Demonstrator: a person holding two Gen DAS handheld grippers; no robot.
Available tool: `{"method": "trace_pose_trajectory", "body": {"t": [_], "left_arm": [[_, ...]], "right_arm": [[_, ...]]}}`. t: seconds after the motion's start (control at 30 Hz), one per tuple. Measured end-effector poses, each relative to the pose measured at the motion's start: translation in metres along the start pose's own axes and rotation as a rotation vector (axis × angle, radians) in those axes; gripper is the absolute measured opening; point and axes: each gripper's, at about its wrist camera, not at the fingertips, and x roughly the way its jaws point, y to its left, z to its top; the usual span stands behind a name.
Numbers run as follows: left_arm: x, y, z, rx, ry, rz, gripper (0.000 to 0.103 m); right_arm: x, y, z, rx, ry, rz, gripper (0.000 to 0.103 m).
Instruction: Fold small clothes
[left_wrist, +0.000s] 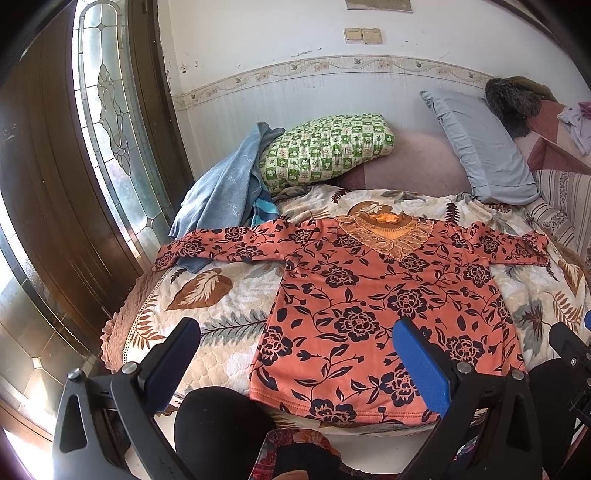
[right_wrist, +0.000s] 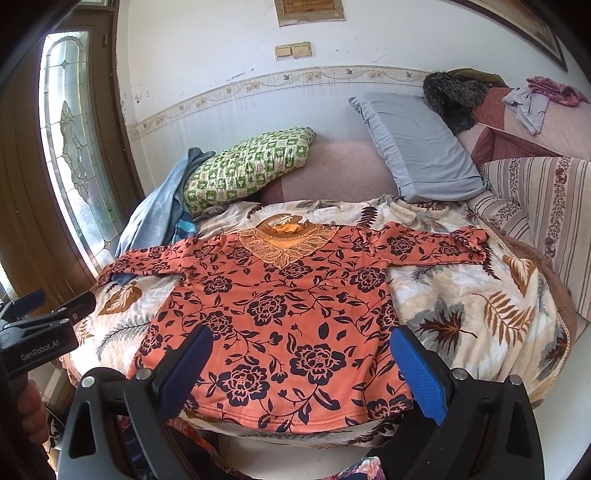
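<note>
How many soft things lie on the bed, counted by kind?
Pillows: 2, green checked pillow and grey pillow
Spread-out tops: 1, orange floral top
Loose blue cloths: 1, blue cloth
Leaf-print blankets: 1, blanket
Total: 5

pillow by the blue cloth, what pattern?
Green-and-white checked pillow: small printed squares, clearest in the left wrist view.
</note>
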Motion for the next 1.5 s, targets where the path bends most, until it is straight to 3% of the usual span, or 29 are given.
{"method": "trace_pose_trajectory", "body": {"t": [0.37, 1.5], "left_arm": [[-0.002, 0.001, 0.003, -0.001, -0.002, 0.0, 0.103], [0.019, -0.005, -0.001, 0.016, 0.039, 0.003, 0.103]], "right_arm": [[0.004, 0.016, -0.006, -0.048, 0.032, 0.035, 0.098], [0.024, 0.011, -0.011, -0.023, 0.084, 0.04, 0.098]]}}
